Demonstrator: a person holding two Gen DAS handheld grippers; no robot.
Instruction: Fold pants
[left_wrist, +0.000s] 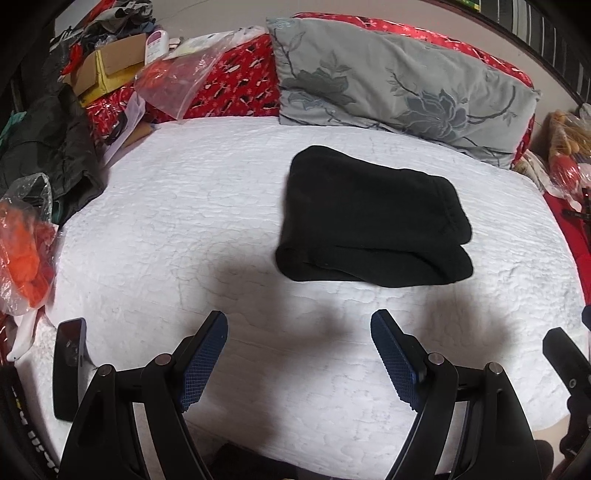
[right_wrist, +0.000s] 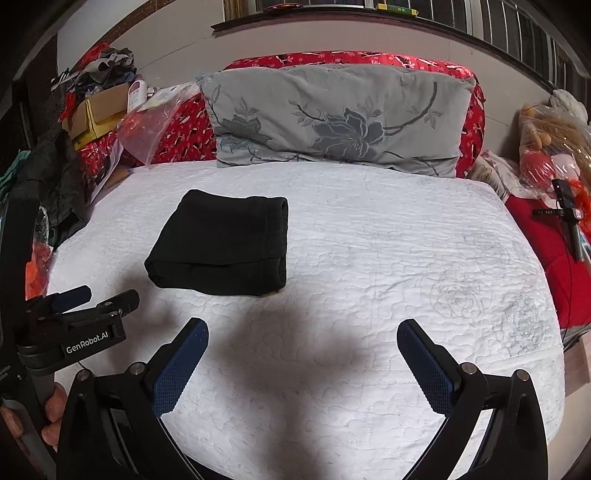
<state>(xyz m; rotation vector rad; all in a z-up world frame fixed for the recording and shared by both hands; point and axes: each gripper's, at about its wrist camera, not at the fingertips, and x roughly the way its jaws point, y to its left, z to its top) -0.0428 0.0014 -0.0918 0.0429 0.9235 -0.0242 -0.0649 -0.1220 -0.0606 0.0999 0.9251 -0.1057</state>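
Pants (left_wrist: 373, 221): black, folded into a thick soft bundle, lying mid-bed (left_wrist: 184, 221), apart from both grippers. Likely light, limp, prone to unfolding if lifted by one layer; best pinched through all layers at the folded edge. Left gripper (left_wrist: 299, 354) wide open, empty. Right gripper (right_wrist: 303, 362) likewise.
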